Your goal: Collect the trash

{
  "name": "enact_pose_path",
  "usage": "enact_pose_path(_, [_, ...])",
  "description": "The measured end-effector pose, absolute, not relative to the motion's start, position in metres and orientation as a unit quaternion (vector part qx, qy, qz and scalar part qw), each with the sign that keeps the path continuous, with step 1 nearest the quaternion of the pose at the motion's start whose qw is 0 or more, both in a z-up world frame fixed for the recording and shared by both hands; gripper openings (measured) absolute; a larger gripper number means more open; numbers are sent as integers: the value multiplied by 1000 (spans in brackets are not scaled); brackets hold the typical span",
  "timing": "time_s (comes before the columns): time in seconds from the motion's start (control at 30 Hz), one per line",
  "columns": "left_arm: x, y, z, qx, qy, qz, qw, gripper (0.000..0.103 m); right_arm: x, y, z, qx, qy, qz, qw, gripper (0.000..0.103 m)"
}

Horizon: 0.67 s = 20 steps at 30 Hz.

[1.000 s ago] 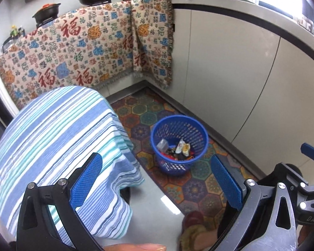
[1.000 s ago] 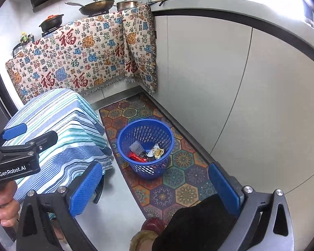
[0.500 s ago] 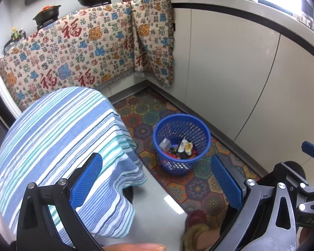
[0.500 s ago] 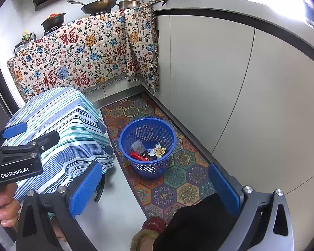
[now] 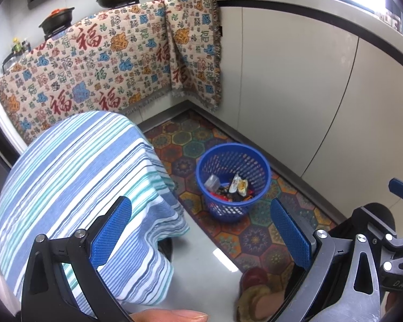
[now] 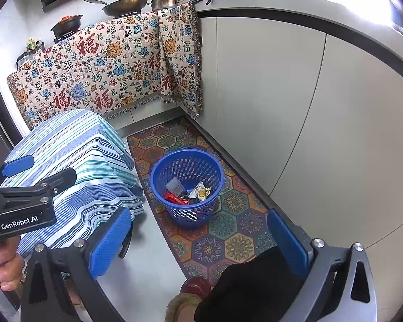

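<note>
- Since a second ago, both cameras have pulled back and up a little. The blue basket now looks a bit smaller and sits lower in the left view. Nothing in the room has been moved.
- The left gripper is wide open and holds nothing.
- The right gripper is wide open too, and it is empty.
- The blue basket stands on the bright patterned rug, between the table with the striped cloth and the grey cupboard doors.
- The trash is inside the basket, down at the bottom: a clear plastic piece, a red wrapper and a crumpled white and yellow wrapper.
- I see no trash on the striped cloth or on the floor, so the picking up looks nearly done.
- The wrappers look light, thin and crinkly. I think they would squash flat and could slip, so a firm pinch in the middle of a crumple would be best.
- The basket looks like light, stiff plastic full of little holes. I think the top rim is the best place to grab it, one finger inside and one outside.
- If only one side of the rim is held, the basket may tip and spill.
- A slipper is on the floor near the rug's edge.
</note>
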<state>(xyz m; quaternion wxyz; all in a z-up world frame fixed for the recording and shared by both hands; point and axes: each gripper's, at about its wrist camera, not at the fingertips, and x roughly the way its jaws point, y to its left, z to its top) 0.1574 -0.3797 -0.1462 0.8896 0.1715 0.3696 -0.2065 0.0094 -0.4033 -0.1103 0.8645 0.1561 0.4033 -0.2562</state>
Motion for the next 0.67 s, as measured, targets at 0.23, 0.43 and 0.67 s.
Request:
enact_pose_path(0.23, [156,-383,-146,175,371,-211,887,103,10,-403,-112,156,406,-258,863,103])
enact_pose_path(0.43, [156,-386,-147,177,372,-214,886,103,10,-405,-113,157,407,-259,862,103])
enact_pose_path(0.67, [149,-389,-146,180,355,-224,890,102,8,-409,-116,159,408,-263,860,103])
